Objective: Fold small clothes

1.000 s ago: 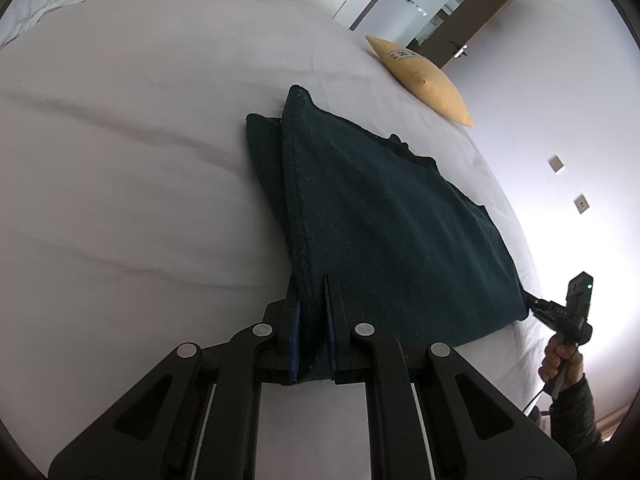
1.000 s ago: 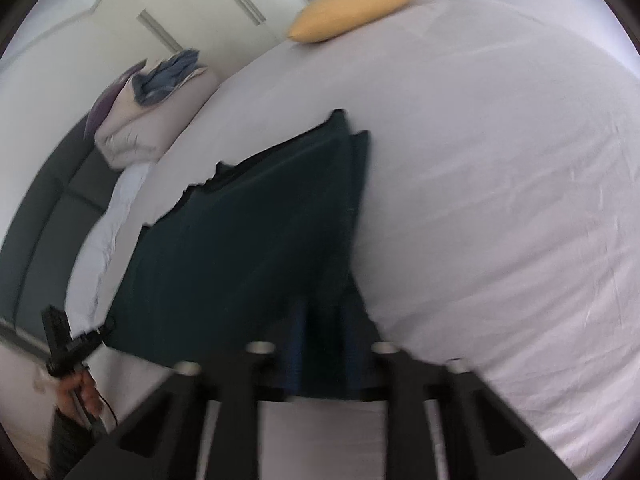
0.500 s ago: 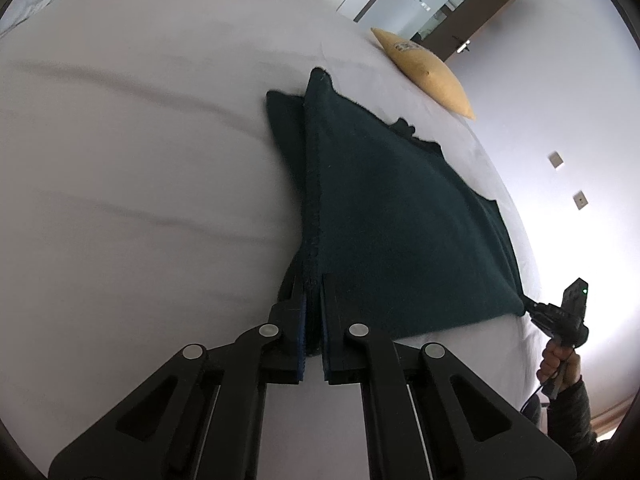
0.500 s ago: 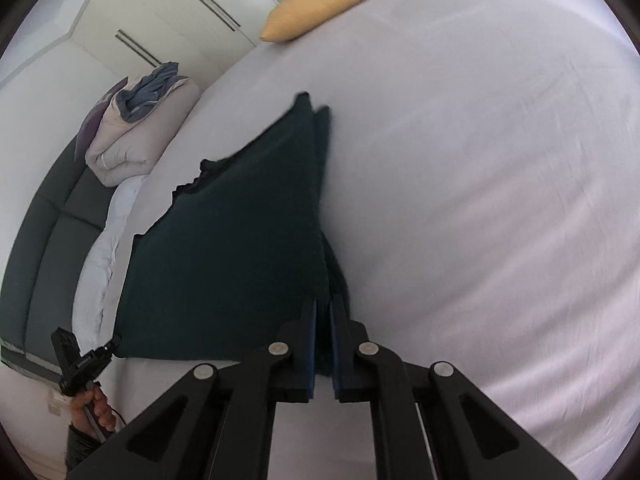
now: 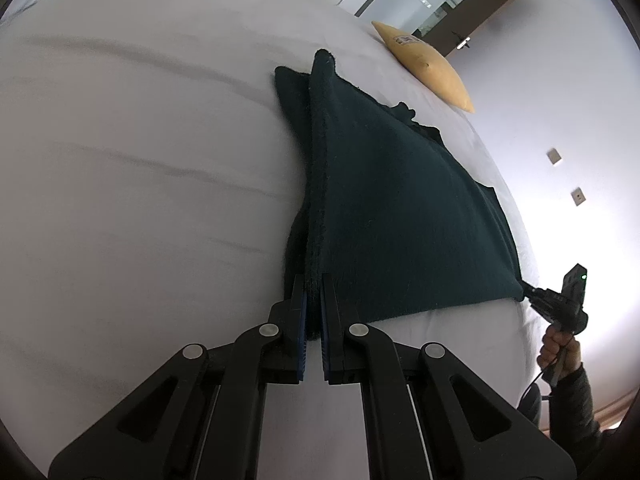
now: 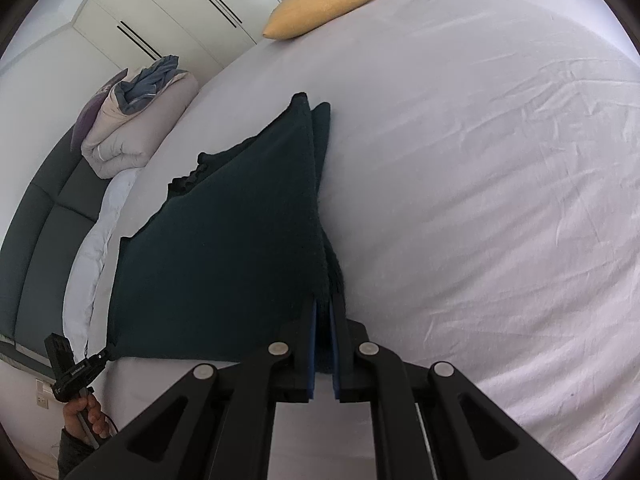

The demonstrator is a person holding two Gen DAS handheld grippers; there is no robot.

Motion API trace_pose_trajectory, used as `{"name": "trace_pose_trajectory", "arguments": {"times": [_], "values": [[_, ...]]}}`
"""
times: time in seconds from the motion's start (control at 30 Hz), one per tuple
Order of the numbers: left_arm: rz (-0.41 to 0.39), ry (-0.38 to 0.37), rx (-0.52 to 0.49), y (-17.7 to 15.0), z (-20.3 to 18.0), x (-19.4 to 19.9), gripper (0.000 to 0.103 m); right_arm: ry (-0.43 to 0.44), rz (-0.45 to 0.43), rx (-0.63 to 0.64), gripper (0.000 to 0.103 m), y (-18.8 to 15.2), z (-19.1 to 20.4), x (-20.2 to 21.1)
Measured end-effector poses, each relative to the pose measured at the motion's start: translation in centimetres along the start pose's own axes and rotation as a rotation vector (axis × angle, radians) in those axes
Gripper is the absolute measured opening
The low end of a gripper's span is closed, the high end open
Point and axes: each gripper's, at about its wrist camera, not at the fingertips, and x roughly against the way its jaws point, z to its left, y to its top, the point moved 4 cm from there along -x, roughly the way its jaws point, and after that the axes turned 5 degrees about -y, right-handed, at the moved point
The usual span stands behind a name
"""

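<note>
Over the white bed (image 5: 140,200), each gripper, left (image 5: 314,300) and right (image 6: 324,320), pinches a near corner of the dark green garment (image 5: 400,208), stretching its edge taut, likely to fold it evenly

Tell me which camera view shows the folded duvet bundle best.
The right wrist view. There the folded duvet bundle sits whole beside the headboard, with a blue-grey cloth tucked into its top. The left wrist view does not show it; only pale bedding at the upper left edge appears.

Left gripper (image 5: 314,286) clamps a dark green cloth (image 5: 392,208) on the white bed (image 5: 140,160), right gripper (image 5: 534,294) pinching its far corner.
</note>
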Motion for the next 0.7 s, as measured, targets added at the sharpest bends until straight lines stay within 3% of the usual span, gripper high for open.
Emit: {"name": "trace_pose_trajectory", "arguments": {"times": [0.37, 0.7], "values": [[-0.004, 0.011, 0.0, -0.7, 0.1, 0.1, 0.004, -0.006, -0.016, -0.014, 0.007, 0.3, -0.2, 0.0], [-0.031, -0.045, 0.065, -1.1, 0.7, 0.3, 0.006, 0.017, -0.017, -0.02, 0.008, 0.1, -0.7, -0.3]]}}
